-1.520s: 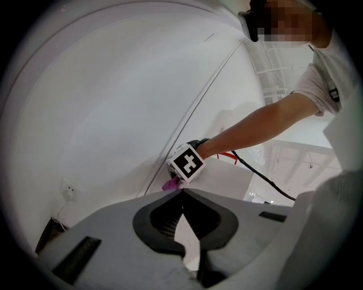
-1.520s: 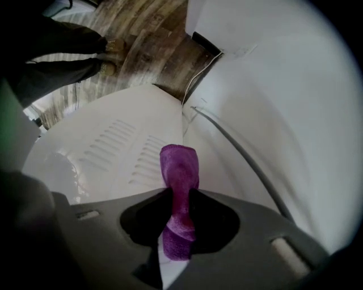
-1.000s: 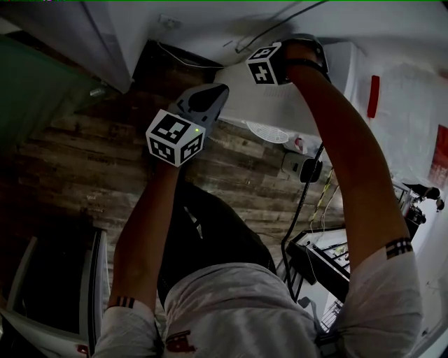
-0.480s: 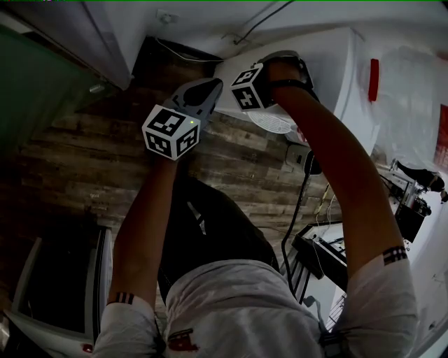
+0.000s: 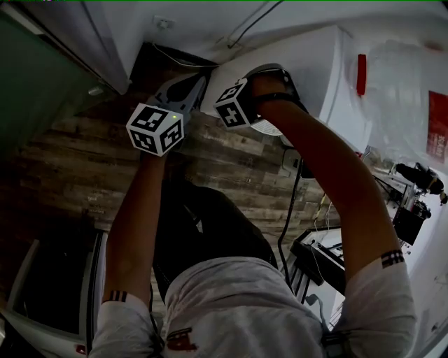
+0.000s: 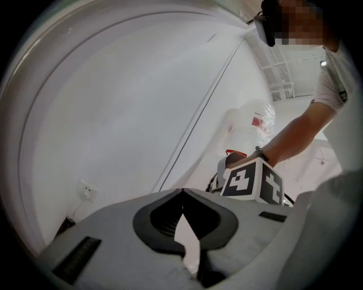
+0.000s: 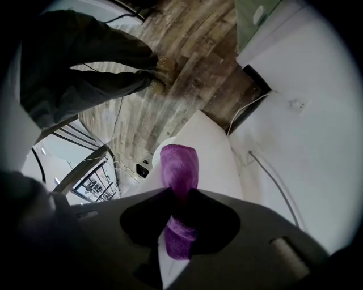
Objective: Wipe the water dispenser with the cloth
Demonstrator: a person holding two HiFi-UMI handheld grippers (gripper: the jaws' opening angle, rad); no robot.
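Seen from above, a person leans over a white water dispenser (image 5: 308, 59) that stands against a white wall (image 5: 210, 17) on a wood-plank floor (image 5: 77, 154).

The right gripper (image 7: 180, 193) is clamped tight on a purple cloth (image 7: 179, 161). The cloth is rolled into a thick pad that sticks out past the jaw tips. In the right gripper view the pad points straight along a flat white panel of the dispenser, and that panel runs away from the jaws, down toward the floor. The pad appears to lie against the panel, but actual contact cannot be confirmed.

The left gripper (image 6: 182, 192) has its jaw tips pressed together with nothing between them. In the head view it sits just left of the right one, near the dispenser's lower corner. Its own view looks up along the bare wall and past the right gripper's marker cube.

The right gripper is clearly the nearer one, and it alone carries the cloth. The surface to be wiped lies directly ahead of and under the pad. Its long run follows the line of the jaws, so the stroke likely travels along the panel, not across it.
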